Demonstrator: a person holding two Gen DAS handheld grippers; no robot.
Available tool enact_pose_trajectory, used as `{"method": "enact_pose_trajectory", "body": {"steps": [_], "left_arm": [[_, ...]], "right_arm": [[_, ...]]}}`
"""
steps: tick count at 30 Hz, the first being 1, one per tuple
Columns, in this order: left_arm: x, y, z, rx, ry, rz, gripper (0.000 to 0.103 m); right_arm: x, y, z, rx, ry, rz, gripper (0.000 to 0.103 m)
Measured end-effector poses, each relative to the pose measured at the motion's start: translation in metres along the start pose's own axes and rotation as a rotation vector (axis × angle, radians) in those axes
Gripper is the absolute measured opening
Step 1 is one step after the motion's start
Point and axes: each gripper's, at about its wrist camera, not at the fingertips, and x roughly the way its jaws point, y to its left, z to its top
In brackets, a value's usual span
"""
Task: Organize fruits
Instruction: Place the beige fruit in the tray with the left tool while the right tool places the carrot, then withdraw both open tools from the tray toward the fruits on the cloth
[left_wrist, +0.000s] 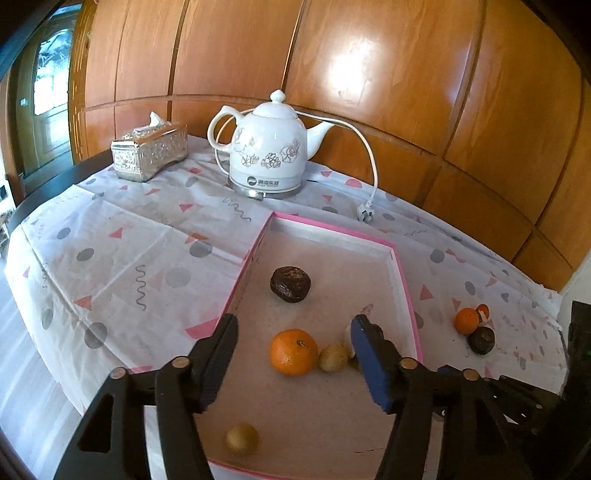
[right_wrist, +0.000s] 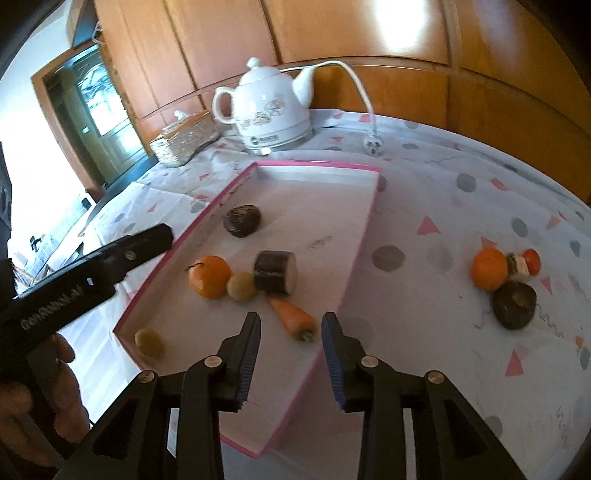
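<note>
A pink-rimmed tray (left_wrist: 402, 273) (right_wrist: 365, 221) holds a dark brown fruit (left_wrist: 290, 284), an orange (left_wrist: 293, 352) (right_wrist: 209, 276), two small yellow fruits (left_wrist: 333, 357) (left_wrist: 242, 438), a dark cut cylinder (right_wrist: 275, 272) and a carrot (right_wrist: 291, 317). My left gripper (left_wrist: 293, 319) hangs open over the orange, touching nothing. The right gripper (right_wrist: 291, 317) is open above the carrot, which lies on the tray floor between the fingers in the picture. On the cloth right of the tray sit a second orange (right_wrist: 490, 268), a dark fruit (right_wrist: 513, 304) and a small red-and-white piece (right_wrist: 526, 262).
A white floral kettle (left_wrist: 269, 147) stands behind the tray, its cord ending in a loose plug (left_wrist: 364, 214). A silver tissue box (left_wrist: 149, 151) sits at the back left. Wood panelling closes the far side. A hand (right_wrist: 37, 387) holds the left gripper.
</note>
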Motion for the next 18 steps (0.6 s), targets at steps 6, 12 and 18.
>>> {"method": "enact_pose_trajectory", "body": {"steps": [6, 12, 18], "left_arm": [[-0.002, -0.010, -0.003, 0.027, -0.003, 0.000, 0.078], [-0.002, -0.020, -0.007, 0.054, 0.007, 0.000, 0.083], [-0.003, -0.035, -0.012, 0.093, 0.016, -0.012, 0.088]], "right_arm": [[-0.010, -0.021, -0.006, 0.064, -0.019, -0.034, 0.035], [-0.021, -0.042, -0.013, 0.112, -0.043, -0.086, 0.036], [-0.029, -0.070, -0.022, 0.174, -0.061, -0.139, 0.036]]}}
